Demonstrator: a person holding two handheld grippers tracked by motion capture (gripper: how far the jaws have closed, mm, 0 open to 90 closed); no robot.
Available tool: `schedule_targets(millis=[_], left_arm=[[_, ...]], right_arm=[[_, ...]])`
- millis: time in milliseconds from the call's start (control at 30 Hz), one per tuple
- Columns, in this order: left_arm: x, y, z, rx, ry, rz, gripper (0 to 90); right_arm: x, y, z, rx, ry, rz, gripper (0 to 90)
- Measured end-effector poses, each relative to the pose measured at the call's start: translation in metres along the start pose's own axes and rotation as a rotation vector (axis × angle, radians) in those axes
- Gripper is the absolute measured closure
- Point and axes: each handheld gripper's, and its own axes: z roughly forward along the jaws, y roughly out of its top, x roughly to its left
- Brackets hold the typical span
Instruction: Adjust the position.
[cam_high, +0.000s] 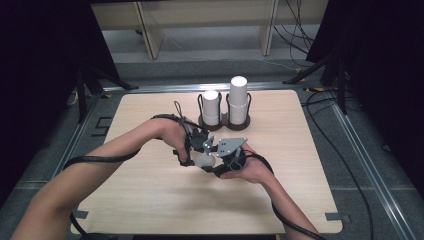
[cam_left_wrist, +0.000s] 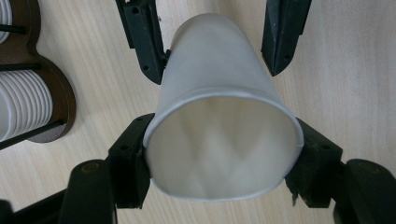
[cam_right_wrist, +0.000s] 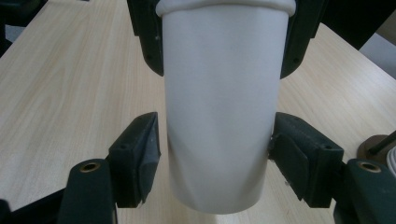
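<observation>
- We see the left gripper (cam_left_wrist: 219, 154) pinching the white paper cup (cam_left_wrist: 219, 116) at its rim.
- The right gripper (cam_right_wrist: 215, 154), at the cup's 3 o'clock, squeezes its base end.

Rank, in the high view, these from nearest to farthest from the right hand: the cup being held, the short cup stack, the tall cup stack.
1. Held cup, just left of the right hand.
2. Short stack, behind, left side of the holder.
3. Tall stack, behind, right side; too close to the short stack to rank firmly.

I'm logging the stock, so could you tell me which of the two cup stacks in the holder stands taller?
The right stack is taller; its top rises clearly above the left stack beside it.
</observation>
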Motion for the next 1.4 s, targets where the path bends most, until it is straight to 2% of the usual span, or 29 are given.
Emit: schedule_targets(millis=[33, 167, 200, 400, 500, 633, 700, 733, 800, 867, 900, 933, 1200, 1233, 1267, 1300, 1400], left_arm=[[0.000, 0.000, 0.000, -0.002, 0.002, 0.000, 33.1], [0.000, 0.001, 0.000, 0.001, -0.003, 0.005, 33.1], [0.000, 0.001, 0.000, -0.001, -0.004, 0.003, 33.1], [-0.001, 0.001, 0.001, 0.004, -0.015, 0.005, 33.1], [-0.001, 0.001, 0.001, 0.002, -0.016, 0.006, 33.1], [-0.001, 0.001, 0.000, -0.002, -0.017, 0.004, 33.1], [0.000, 0.002, -0.001, 0.002, -0.014, 0.016, 33.1], [0.000, 0.002, -0.001, 0.001, -0.017, 0.016, 33.1], [0.000, 0.002, -0.001, 0.004, -0.020, 0.017, 33.1], [0.000, 0.002, -0.001, 0.006, -0.024, 0.019, 33.1], [0.000, 0.002, -0.001, 0.005, -0.025, 0.019, 33.1], [-0.001, 0.002, -0.001, 0.000, -0.027, 0.014, 33.1], [-0.002, 0.002, -0.001, 0.000, -0.028, 0.015, 33.2], [-0.002, 0.002, -0.001, 0.001, -0.030, 0.014, 33.2], [-0.002, 0.002, -0.001, 0.001, -0.031, 0.014, 33.2], [-0.002, 0.002, -0.001, -0.001, -0.031, 0.013, 33.3], [-0.001, 0.002, -0.001, -0.007, -0.032, 0.013, 33.2]], right_arm=[[0.000, 0.000, 0.000, -0.003, -0.004, -0.004, 33.8], [0.003, 0.000, 0.002, 0.014, 0.012, 0.047, 34.0], [0.001, 0.001, 0.003, 0.003, 0.011, 0.015, 34.1], [0.002, -0.001, 0.007, -0.004, 0.010, 0.011, 34.6], [0.004, -0.002, 0.008, -0.007, 0.016, 0.032, 35.3], [0.003, -0.002, 0.008, -0.011, 0.010, 0.028, 35.4], [0.004, -0.002, 0.008, -0.012, 0.010, 0.032, 35.4], [0.005, -0.002, 0.007, -0.005, 0.012, 0.054, 35.4], [0.006, -0.002, 0.007, -0.001, 0.012, 0.065, 35.3], [0.006, -0.002, 0.008, 0.000, 0.015, 0.063, 35.3], [0.004, -0.002, 0.009, -0.013, 0.010, 0.023, 35.3], [0.004, -0.002, 0.010, -0.015, 0.010, 0.022, 35.2], [0.004, -0.003, 0.012, -0.016, 0.016, 0.032, 35.8], [0.005, -0.003, 0.012, -0.013, 0.027, 0.054, 36.0], [0.004, -0.003, 0.012, -0.017, 0.018, 0.037, 36.2], [0.005, -0.004, 0.013, -0.014, 0.030, 0.058, 36.3], [0.005, -0.004, 0.013, -0.016, 0.026, 0.054, 36.7]])
